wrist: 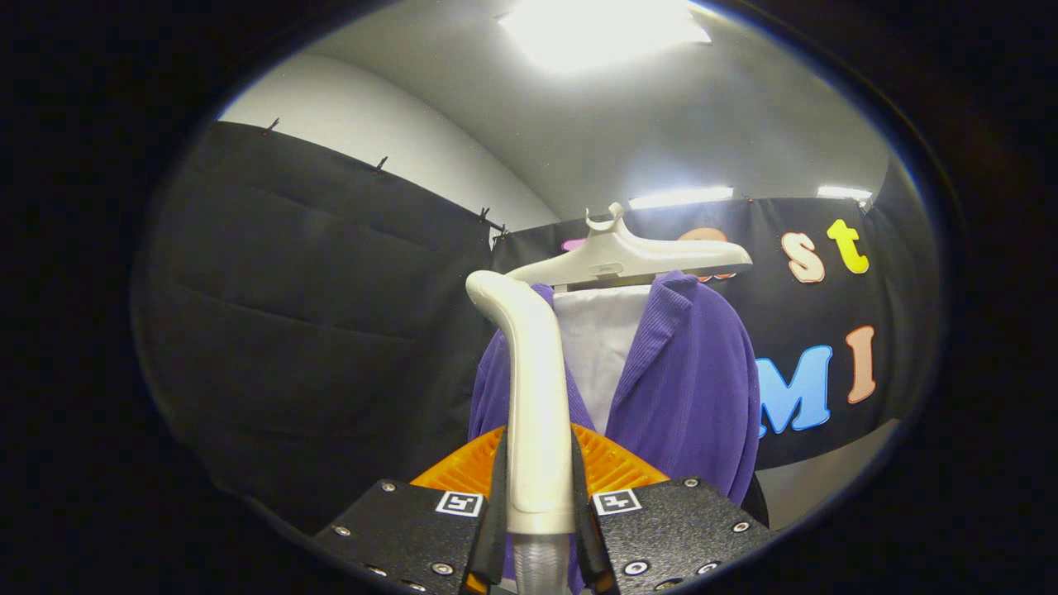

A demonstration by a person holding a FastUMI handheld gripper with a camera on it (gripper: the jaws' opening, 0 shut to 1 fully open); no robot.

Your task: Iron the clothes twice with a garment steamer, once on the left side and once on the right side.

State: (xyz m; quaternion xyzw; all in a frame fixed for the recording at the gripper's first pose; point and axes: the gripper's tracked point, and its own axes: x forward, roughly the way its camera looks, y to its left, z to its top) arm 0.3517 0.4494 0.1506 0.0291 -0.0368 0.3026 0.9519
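My gripper [539,496] is shut on the cream handle of the garment steamer [533,388], which rises upright between the two fingers and bends over to the left at its top. Just beyond it hangs a purple ribbed garment [690,388] on a pale hanger [628,258], with a white panel [597,351] showing in its open front. The steamer handle covers the garment's left side. The steamer's head faces away from me and its face is hidden.
Black cloth walls [314,330] stand close behind and to the left of the garment. A white ceiling with bright lamps [603,29] is overhead. A strip of pale floor [826,479] shows beyond the garment's right side.
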